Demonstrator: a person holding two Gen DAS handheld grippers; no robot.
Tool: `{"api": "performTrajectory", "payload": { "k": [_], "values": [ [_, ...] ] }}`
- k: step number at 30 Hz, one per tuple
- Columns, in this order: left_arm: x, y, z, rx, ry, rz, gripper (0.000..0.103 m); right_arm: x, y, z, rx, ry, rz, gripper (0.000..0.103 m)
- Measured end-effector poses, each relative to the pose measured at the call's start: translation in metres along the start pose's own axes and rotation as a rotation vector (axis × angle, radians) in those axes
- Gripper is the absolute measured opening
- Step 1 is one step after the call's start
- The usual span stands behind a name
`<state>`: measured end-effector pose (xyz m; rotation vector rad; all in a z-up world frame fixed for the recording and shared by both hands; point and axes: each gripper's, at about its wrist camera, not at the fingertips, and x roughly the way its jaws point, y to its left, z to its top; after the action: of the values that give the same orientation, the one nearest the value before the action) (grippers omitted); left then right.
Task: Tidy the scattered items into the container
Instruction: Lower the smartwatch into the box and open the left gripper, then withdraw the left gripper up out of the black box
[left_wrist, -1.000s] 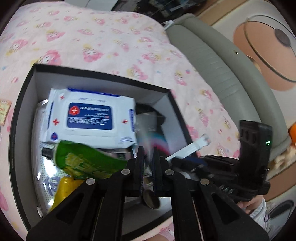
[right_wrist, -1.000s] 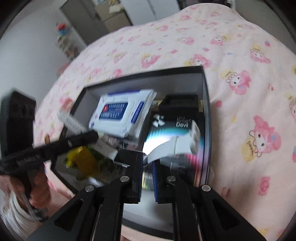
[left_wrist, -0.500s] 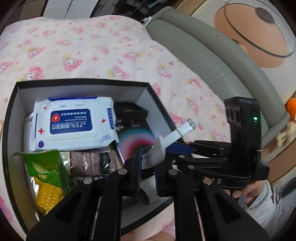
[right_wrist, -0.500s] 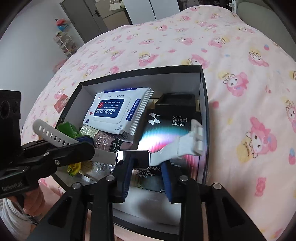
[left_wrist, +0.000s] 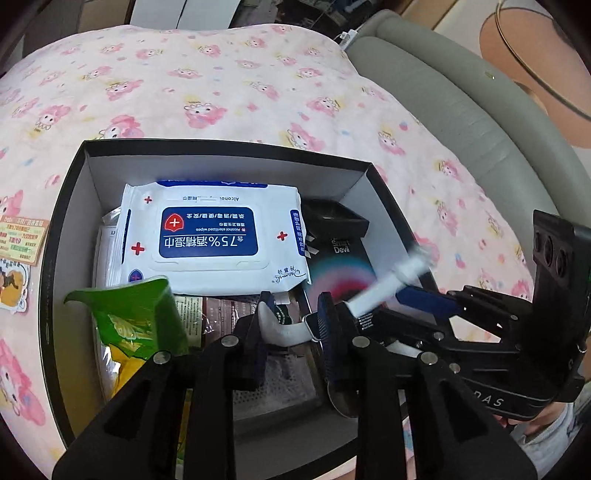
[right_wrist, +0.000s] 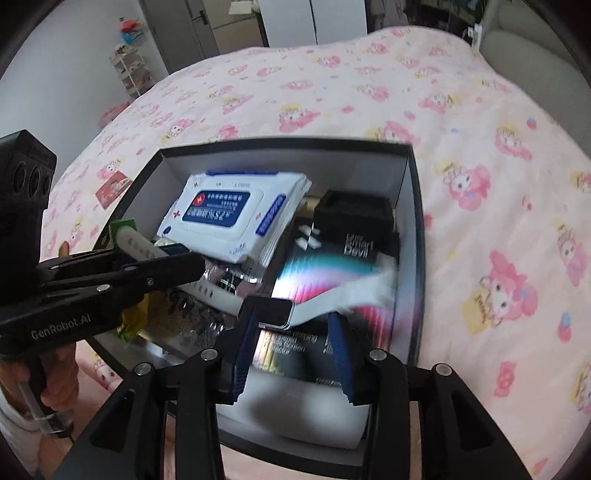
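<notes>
A black box (left_wrist: 221, 151) with a white inside sits on the pink bedspread and holds several items. A smartwatch with a white strap (right_wrist: 277, 314) hangs over the box between my two grippers. My left gripper (left_wrist: 295, 317) is open, with one strap end (left_wrist: 280, 332) lying between its fingers. My right gripper (right_wrist: 291, 332) is open, with the watch face just in front of its left finger and the other strap end (right_wrist: 362, 288) blurred. The right gripper also shows in the left wrist view (left_wrist: 424, 299), near the strap (left_wrist: 388, 284).
Inside the box lie a white wipes pack (left_wrist: 210, 236), a green snack bag (left_wrist: 140, 317), a dark iridescent box (right_wrist: 332, 266), a small black box (right_wrist: 354, 214) and foil packets. Sticker cards (left_wrist: 22, 240) lie on the bedspread left of the box. A grey headboard (left_wrist: 461, 107) runs on the right.
Both grippers have opened wider around the watch. The watch has sunk lower toward the box and its free strap end is swinging.
</notes>
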<state>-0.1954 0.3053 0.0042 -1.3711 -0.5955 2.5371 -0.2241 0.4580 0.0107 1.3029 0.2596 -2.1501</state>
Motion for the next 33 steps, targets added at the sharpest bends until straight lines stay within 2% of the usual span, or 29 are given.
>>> {"api": "performTrajectory", "payload": {
  "k": [3, 6, 9, 11, 13, 15, 17, 21, 28, 33],
  "values": [
    [-0.001, 0.001, 0.000, -0.003, -0.005, 0.008, 0.024, -0.001, 0.001, 0.001, -0.008, -0.002, 0.002, 0.036],
    [-0.011, 0.004, 0.002, -0.018, -0.058, -0.004, 0.025, -0.009, -0.002, 0.003, 0.011, -0.049, -0.008, 0.036],
    [-0.025, 0.007, 0.004, -0.036, -0.121, -0.051, 0.025, -0.021, -0.005, 0.006, 0.030, -0.139, -0.021, 0.036],
    [-0.025, 0.006, 0.004, -0.038, -0.111, -0.098, 0.025, -0.025, -0.006, 0.008, 0.034, -0.169, 0.002, 0.036],
    [-0.015, 0.003, 0.000, -0.032, -0.065, -0.119, 0.024, -0.018, -0.003, 0.011, 0.015, -0.153, 0.046, 0.036],
    [-0.004, 0.000, -0.003, -0.010, -0.018, -0.100, 0.024, 0.000, 0.002, 0.021, -0.001, -0.091, 0.098, 0.035],
    [0.006, -0.002, -0.005, 0.005, 0.040, -0.074, 0.024, 0.012, 0.006, 0.028, -0.017, -0.042, 0.091, 0.035],
    [0.020, -0.006, -0.011, 0.027, 0.151, -0.068, 0.024, 0.027, 0.012, 0.026, -0.073, 0.020, 0.026, 0.035],
    [0.040, -0.011, -0.027, 0.058, 0.282, -0.029, 0.024, 0.056, 0.010, 0.013, -0.094, 0.153, 0.006, 0.035],
    [0.051, -0.011, -0.037, 0.079, 0.359, 0.009, 0.024, 0.055, 0.009, 0.009, -0.072, 0.171, 0.011, 0.035]
  ]
}}
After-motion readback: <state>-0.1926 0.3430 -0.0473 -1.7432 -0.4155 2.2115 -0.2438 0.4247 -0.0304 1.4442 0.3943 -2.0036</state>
